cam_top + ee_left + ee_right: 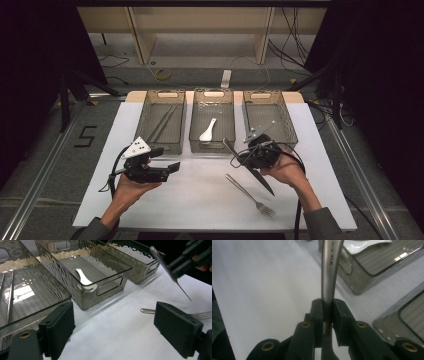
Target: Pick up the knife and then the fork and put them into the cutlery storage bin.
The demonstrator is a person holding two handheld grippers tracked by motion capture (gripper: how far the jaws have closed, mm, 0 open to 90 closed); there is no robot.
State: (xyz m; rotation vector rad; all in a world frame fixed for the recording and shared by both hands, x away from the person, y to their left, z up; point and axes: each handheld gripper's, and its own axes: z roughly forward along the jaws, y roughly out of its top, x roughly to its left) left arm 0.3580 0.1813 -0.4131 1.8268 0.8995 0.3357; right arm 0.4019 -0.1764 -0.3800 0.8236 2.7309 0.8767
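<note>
A long steel table knife (248, 167) is clamped by its handle between the black jaws of the right gripper (328, 315), held above the white sheet (200, 195) near the smoky plastic bins (213, 125); the left gripper (113, 332) is held wide apart, nothing between its pads; a steel fork (250, 195) is seen lying just below the knife.

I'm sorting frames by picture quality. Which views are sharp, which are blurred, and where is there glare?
High view: dark surround, the white mat evenly lit, fork fairly clear. Left gripper view: sharp, with bright glare on the left bin. Right gripper view: the knife in the right claw is readable close up, the bins behind it soft.
</note>
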